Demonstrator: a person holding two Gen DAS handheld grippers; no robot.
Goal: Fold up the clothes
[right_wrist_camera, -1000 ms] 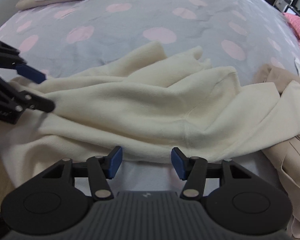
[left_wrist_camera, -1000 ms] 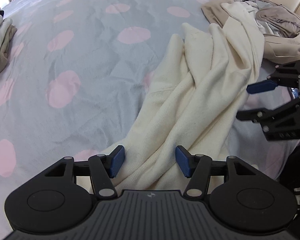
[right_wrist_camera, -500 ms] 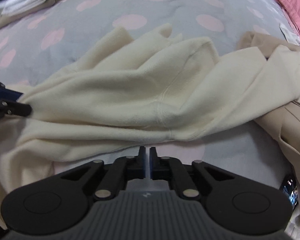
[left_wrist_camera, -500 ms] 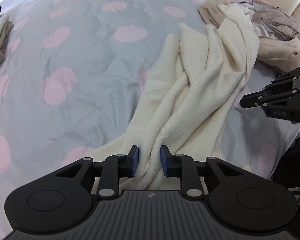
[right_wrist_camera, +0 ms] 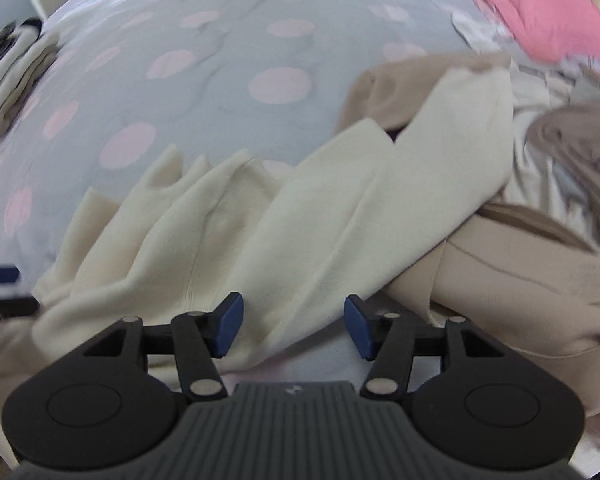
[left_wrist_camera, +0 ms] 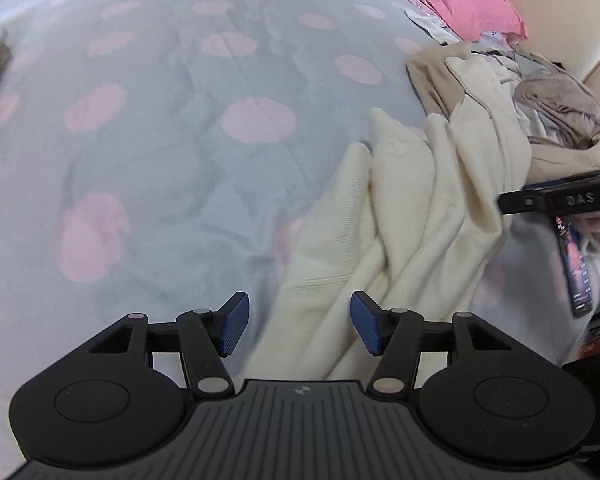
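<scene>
A cream knit garment lies crumpled in long folds on the grey bedspread with pink dots. My left gripper hovers over its near end; its jaws are opening, with cloth lying below and between the blue pads but not pinched. In the right wrist view the same cream garment spreads across the middle. My right gripper hangs over its near edge, jaws opening, and the pads press on nothing. The right gripper's black finger shows edge-on at the right of the left wrist view.
A heap of beige and tan clothes lies to the right of the cream garment, also seen as the beige pile. A pink pillow sits at the bed's head. Folded clothes are stacked at the far left.
Both grippers closed half a second ago and now stand wide apart again. The left had pinched a fold of the cream garment and let it go. Both views shifted sideways and are blurred.
</scene>
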